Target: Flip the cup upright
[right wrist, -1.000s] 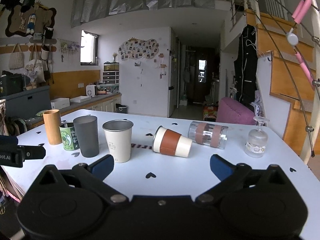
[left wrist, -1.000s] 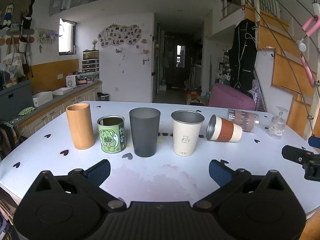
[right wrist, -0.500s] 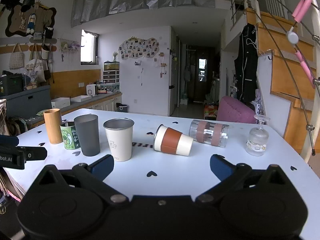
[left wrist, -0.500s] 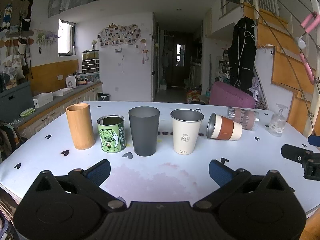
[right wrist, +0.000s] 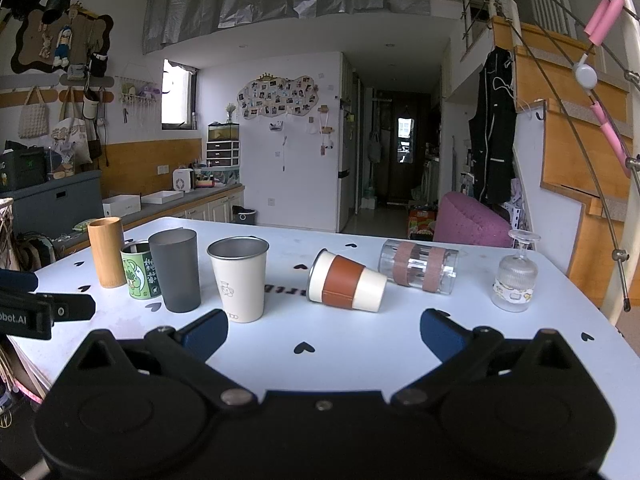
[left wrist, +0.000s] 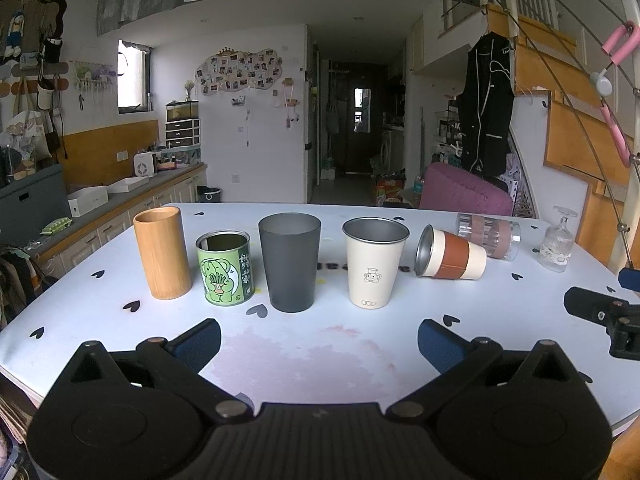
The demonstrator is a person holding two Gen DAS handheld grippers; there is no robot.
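Row on table [left wrist: 320,360], L to R as I see it: bamboo tube [left wrist: 162,253], tin can [left wrist: 224,267], tall tumbler [left wrist: 290,262], steel-rimmed cup [left wrist: 375,262], all upright. R of these: sleeved cup [left wrist: 450,253] on its side, mouth toward the row. Behind it, glass tumbler [left wrist: 489,235] also on its side. Far R: inverted stem glass [left wrist: 557,245].

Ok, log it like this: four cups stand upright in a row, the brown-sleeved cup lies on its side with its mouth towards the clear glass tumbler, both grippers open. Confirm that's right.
One detail is wrong. The brown-sleeved cup lies with its mouth towards the cream steel cup, its base towards the clear glass tumbler; the right wrist view shows it. The rest holds: four stand upright in a row, and the left gripper and right gripper are open.
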